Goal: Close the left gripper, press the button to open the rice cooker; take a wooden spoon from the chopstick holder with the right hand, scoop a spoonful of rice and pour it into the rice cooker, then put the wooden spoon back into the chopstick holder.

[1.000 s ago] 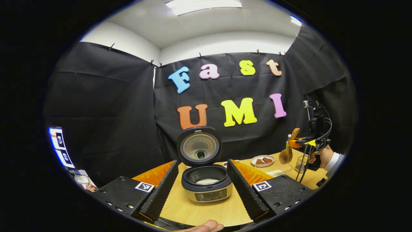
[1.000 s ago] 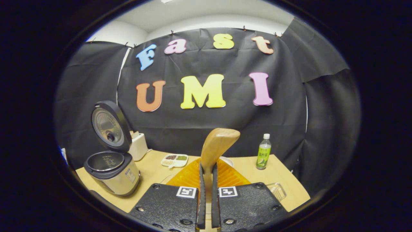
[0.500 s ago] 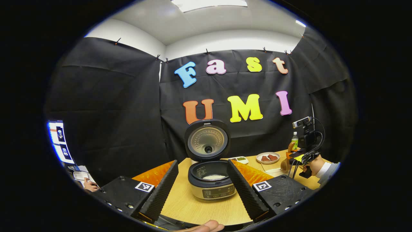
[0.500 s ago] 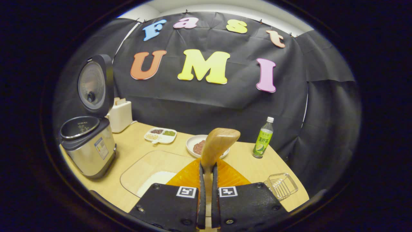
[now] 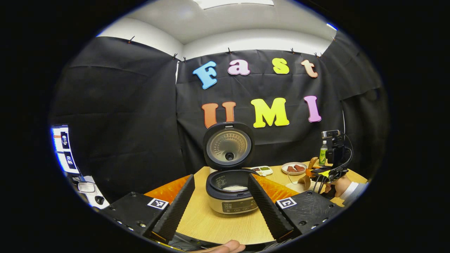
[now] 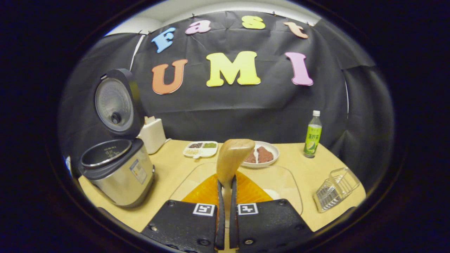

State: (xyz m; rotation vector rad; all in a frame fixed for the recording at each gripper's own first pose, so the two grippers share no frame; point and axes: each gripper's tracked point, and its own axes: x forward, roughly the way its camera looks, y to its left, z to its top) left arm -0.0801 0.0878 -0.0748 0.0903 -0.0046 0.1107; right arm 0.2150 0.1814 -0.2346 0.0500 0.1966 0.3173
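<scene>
Left gripper (image 5: 219, 200) fingers spread wide, framing rice cooker (image 5: 232, 191) at 12 o'clock, lid up, white rice inside. Right gripper (image 6: 226, 211) clamped on wooden spoon (image 6: 232, 160) handle. Right gripper view adds glass tray (image 6: 281, 184) under spoon and chopstick holder (image 6: 335, 189) at 3 o'clock (lying tilted). Since a second ago, spoon dropped from high to just over tray.

- Ceiling panel (image 5: 233, 2) lights the booth from above, evenly.
- Table (image 6: 168, 168) is bright; black cloth stays dim.
- Fisheye bends edges strongly.
- Both views are sharp, with little glare.
</scene>
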